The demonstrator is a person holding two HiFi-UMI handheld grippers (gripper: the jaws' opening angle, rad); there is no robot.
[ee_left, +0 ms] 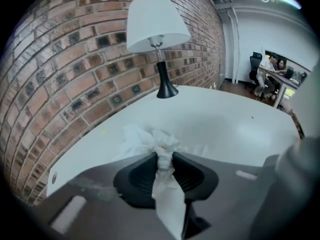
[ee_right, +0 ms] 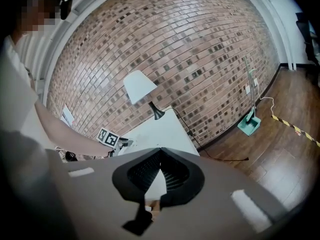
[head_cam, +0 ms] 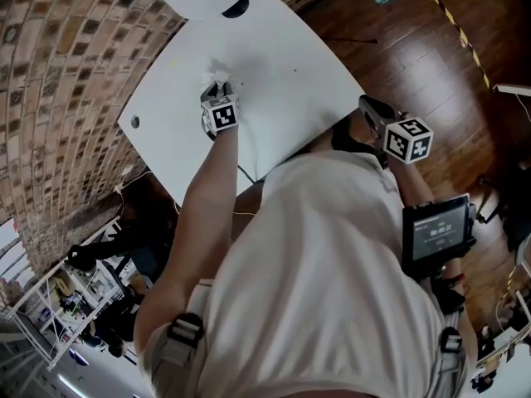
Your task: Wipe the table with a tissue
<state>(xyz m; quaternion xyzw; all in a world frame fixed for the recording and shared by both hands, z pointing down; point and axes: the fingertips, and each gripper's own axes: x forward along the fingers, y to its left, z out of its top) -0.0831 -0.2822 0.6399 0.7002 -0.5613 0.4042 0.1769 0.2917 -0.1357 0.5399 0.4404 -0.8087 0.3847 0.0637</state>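
Office — desk (ee_left: 286, 80) w/ ppl (ee_left: 274, 65) (brick wall (ee_left: 70, 59))

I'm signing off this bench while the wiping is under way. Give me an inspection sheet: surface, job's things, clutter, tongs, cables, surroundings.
Surface: white table, no stain made out.
Job's things: crumpled tissue, at the tabletop.
Clutter: only a white-shaded lamp, at the wall end.
Tongs: left tongs shut on the tissue; right tongs shut, empty, off the table.
Cables: one dark cable on the floor.
Surroundings: brick wall, wooden floor.
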